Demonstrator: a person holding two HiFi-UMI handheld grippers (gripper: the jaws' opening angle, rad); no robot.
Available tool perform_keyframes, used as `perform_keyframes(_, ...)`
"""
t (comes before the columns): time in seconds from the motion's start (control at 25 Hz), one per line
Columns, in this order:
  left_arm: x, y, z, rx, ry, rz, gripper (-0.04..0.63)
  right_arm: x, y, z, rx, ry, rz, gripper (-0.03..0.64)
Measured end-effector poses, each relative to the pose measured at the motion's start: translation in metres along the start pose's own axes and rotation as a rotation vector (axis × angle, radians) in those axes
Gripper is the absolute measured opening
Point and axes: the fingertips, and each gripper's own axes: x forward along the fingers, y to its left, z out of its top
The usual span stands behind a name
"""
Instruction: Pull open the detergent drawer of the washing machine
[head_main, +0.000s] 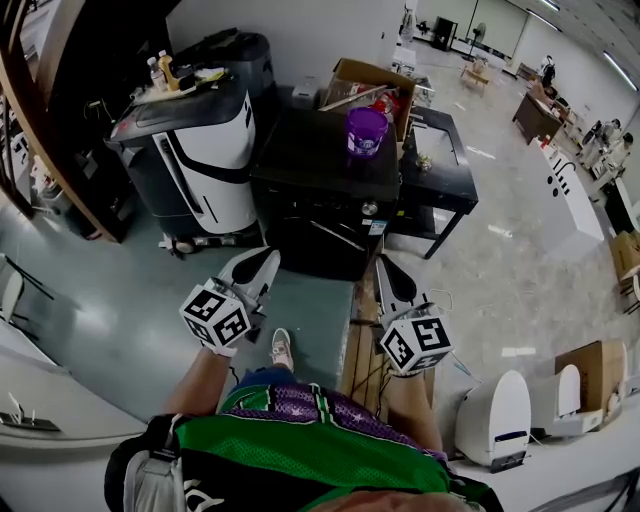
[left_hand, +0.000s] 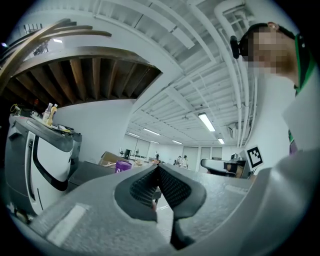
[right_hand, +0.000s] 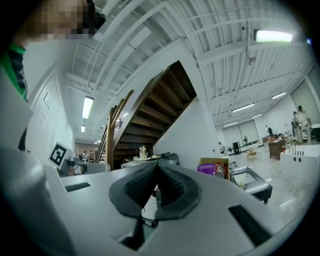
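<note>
We had left gripper (head_main: 262, 262) and right gripper (head_main: 386, 268) near the black washing machine (head_main: 320, 160), not touching; both sets of jaws together, empty.

No words, brands or numbers are legible. Only black-and-white square markers (head_main: 215, 317) show, at lower centre. They sit on the cubes (head_main: 415, 344) of the left gripper (head_main: 262, 258) and right gripper (head_main: 384, 268).

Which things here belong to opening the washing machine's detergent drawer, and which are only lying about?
Job: black washing machine (probably), left tool, right tool, both shut.
Lying about: purple bucket, cardboard box, bottles, grey-and-white machine, black table.
</note>
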Motion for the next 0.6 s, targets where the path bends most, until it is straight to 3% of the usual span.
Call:
perform_keyframes(0.48, 0.023, 0.059, 0.012, -0.025, -0.013, 0.046, 0.016, 0.059, -0.017, 0.006, 0.000, -0.030, -0.010, 0.000)
perform_keyframes(0.6, 0.035, 0.082, 0.015, -0.080, -0.033, 0.039, 0.017, 0.081, -0.025, 0.006, 0.013, -0.046, -0.016, 0.000)
